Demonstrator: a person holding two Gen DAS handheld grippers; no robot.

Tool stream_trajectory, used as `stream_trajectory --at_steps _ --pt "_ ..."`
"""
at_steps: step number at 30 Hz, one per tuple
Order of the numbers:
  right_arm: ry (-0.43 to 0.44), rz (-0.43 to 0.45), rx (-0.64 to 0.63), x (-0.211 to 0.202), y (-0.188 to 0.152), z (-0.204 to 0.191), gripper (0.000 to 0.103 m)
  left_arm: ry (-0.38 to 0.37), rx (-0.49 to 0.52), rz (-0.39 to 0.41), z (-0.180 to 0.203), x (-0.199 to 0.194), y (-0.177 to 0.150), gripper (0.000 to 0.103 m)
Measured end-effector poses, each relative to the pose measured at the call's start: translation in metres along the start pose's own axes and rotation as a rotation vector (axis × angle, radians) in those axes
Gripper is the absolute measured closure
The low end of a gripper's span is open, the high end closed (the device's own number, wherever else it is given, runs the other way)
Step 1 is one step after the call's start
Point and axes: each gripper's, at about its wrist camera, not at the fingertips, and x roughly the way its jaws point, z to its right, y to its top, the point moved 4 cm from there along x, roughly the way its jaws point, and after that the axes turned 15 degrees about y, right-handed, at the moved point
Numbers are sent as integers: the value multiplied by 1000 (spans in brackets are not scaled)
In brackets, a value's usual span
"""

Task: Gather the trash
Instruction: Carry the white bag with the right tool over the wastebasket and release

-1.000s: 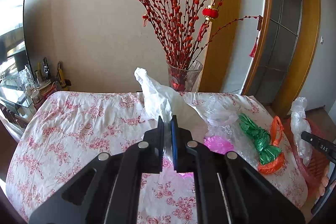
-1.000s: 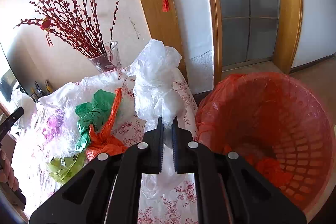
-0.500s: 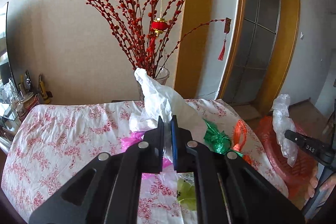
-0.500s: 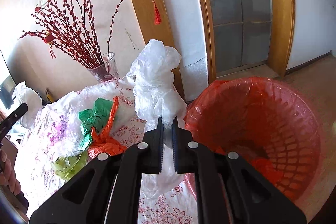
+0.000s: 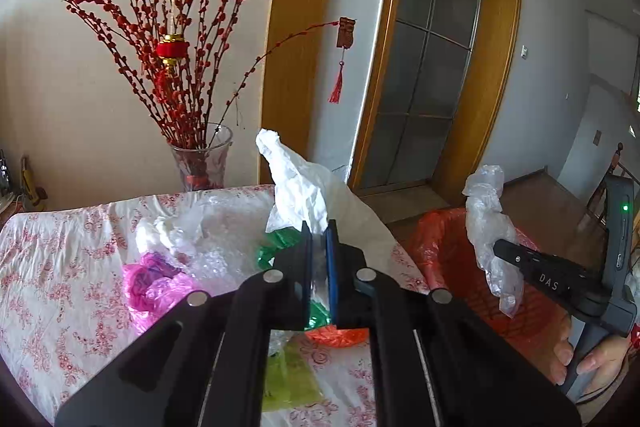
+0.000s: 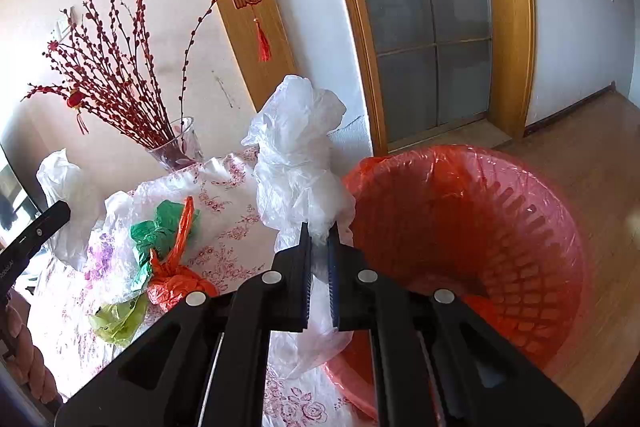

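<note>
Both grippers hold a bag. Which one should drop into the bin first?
Right, probably. The right gripper is shut on a clear bag that hangs at the rim of the red bin. The left gripper, shut on a white bag, is over the table.

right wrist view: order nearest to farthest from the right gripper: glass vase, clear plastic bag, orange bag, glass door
1. clear plastic bag: pinched in the right gripper.
2. orange bag: on the table, left of the gripper.
3. glass vase: back of the table, farther left.
4. glass door: behind the red bin, upper right.
</note>
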Motion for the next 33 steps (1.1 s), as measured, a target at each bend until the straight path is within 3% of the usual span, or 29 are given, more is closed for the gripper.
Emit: stream_trajectory --at_steps 20,33 --pt "-102 114 83 -57 11 60 95 -204 64 -53 107 24 0 95" --pt "-141 126 129 -68 9 95 95 -304 121 -86 167 44 -9 95"
